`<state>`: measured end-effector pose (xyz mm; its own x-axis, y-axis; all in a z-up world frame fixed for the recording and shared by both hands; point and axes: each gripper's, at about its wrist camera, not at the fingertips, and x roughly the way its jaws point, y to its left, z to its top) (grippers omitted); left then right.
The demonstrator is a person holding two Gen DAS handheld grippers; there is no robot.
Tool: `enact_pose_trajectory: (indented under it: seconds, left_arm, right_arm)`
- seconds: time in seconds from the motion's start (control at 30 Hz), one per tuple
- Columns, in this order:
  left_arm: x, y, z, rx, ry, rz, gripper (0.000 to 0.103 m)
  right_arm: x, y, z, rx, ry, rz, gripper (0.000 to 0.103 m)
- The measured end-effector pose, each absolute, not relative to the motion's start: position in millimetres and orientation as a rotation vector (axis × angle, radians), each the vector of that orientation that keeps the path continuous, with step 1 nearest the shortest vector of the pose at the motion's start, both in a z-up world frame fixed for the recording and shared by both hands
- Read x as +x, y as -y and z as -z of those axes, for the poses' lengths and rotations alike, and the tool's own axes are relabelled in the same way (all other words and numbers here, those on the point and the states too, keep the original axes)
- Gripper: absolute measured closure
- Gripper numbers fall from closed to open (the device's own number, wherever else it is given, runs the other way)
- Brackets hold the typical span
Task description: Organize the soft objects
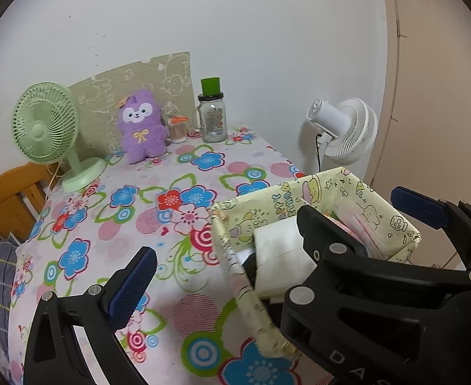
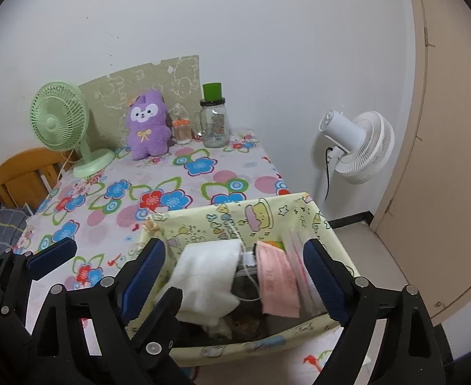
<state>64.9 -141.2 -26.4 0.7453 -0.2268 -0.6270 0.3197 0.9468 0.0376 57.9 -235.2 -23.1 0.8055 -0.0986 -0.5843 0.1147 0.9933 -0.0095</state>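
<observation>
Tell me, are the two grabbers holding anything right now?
No, nothing is held. The right gripper stands open over the yellow box, its pads clear of the white cloth. The left gripper is open too.

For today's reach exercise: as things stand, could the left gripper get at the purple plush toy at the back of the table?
Probably yes: the left gripper is open and empty, and only bare flowered tablecloth lies before the purple plush toy.

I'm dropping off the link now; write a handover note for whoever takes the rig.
Left tool: open, empty, astride the box's left wall.
Right tool: open over the box, gripping nothing.
Box: at the table's near right edge; white cloth and pink pack lie inside.
Purple plush: upright at the table's back, beside the green fan.
Done: cloth is in the box.
Left: probably the plush, the only soft thing seen outside it.
</observation>
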Motion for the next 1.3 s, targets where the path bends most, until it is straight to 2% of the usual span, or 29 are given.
enact_pose_trajectory:
  seconds: [0.2, 1.3]
  left_arm:
    - [56.9, 115.2, 19.0, 0.111, -0.641, 0.276, 0.000]
    - [7.3, -16.1, -1.7, -0.032, -0.562, 0.080, 0.000]
  right_arm:
    - [46.8, 215.7, 15.3, 0.033, -0.591, 0.120, 0.007]
    - [-2.2, 139.6, -8.9, 0.003, -0.484, 0.064, 0.007]
